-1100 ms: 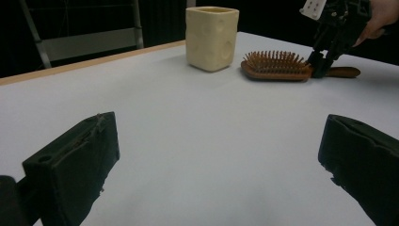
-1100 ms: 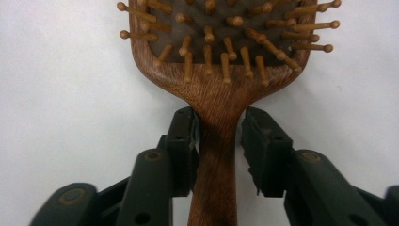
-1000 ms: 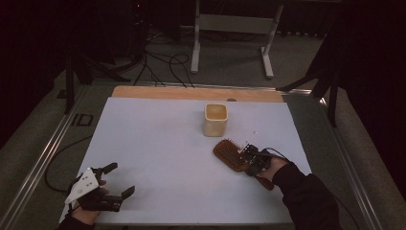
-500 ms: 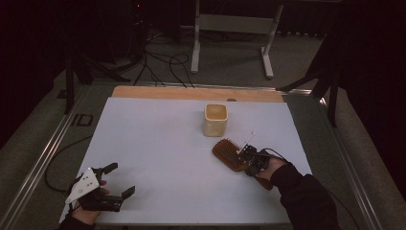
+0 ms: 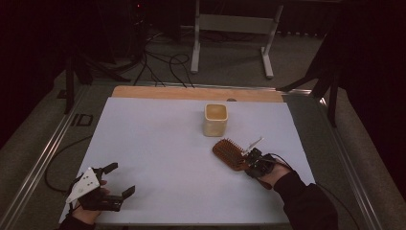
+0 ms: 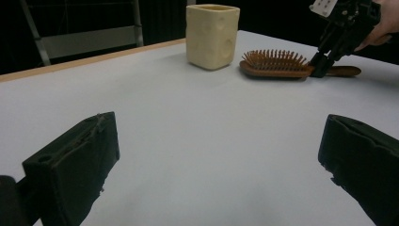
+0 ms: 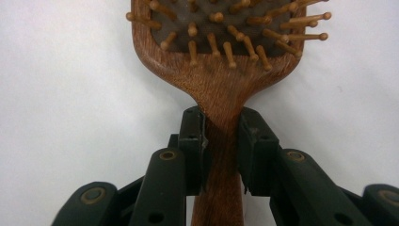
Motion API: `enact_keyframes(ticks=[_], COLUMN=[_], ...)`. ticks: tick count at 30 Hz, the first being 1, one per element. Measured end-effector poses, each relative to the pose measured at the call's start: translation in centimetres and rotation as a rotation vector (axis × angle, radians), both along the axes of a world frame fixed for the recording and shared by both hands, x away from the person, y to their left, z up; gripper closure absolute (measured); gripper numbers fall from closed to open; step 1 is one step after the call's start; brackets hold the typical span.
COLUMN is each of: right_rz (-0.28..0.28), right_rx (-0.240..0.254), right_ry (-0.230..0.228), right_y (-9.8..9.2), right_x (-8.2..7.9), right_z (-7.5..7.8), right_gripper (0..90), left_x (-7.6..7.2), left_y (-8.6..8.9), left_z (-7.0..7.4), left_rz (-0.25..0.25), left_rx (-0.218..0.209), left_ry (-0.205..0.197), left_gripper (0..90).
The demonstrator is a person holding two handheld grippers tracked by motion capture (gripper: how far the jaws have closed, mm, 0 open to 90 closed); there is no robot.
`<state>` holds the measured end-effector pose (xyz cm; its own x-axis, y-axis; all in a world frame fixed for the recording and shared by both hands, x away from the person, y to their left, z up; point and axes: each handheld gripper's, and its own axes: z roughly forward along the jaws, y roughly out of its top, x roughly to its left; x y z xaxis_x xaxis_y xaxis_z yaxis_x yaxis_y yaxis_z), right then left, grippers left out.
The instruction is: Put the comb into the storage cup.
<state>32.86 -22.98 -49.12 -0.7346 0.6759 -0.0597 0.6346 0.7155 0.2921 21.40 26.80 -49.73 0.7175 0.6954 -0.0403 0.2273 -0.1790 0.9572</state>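
Observation:
A brown wooden hairbrush (image 5: 229, 153) lies bristles-up on the white table sheet (image 5: 158, 143), right of centre. My right gripper (image 5: 251, 163) has just been closing with the brush's handle between its jaws. In the right gripper view both pads (image 7: 193, 141) press on the narrow neck of the hairbrush (image 7: 221, 61), so it is shut on it. A cream square cup (image 5: 215, 119) stands upright just beyond the brush head. My left gripper (image 5: 120, 178) rests at the near left, open, with nothing between its fingers. The left gripper view shows the cup (image 6: 211, 35), the hairbrush (image 6: 275, 63) and the right gripper (image 6: 317, 66) far ahead.
A wooden strip (image 5: 191, 93) runs along the table's far edge. Beyond it a metal stand (image 5: 230, 24) and cables (image 5: 163, 62) sit on the floor. Metal rails (image 5: 48, 148) border the table's sides. Bare white sheet lies between the two grippers.

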Motion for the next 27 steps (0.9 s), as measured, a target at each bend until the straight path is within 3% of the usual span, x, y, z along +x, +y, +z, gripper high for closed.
enact_keyframes(ticks=[7, 11, 19, 27], right_rz=[0.000, 0.011, 0.034, 0.026], right_rx=[0.047, 0.062, 0.137, 0.202], right_ry=[-0.016, -0.042, -0.095, -0.140], right_y=[0.0, 0.6, 1.8, 2.6], right_x=[-0.5, -0.9, -1.6, -2.4], right_z=[0.1, 0.5, 1.6, 2.1], right_gripper=[73.3, 73.2, 73.2, 73.1], left_x=[0.0, 0.0, 0.1, 0.3], left_y=[0.0, 0.0, 0.0, 0.0], left_z=[0.0, -0.1, -0.1, -0.1], left_rz=[-0.001, 0.001, 0.003, 0.024], left_rx=[0.000, -0.003, -0.012, 0.001], left_ry=[0.003, 0.006, 0.016, 0.032], left_gripper=[0.0, 0.0, 0.0, 0.0])
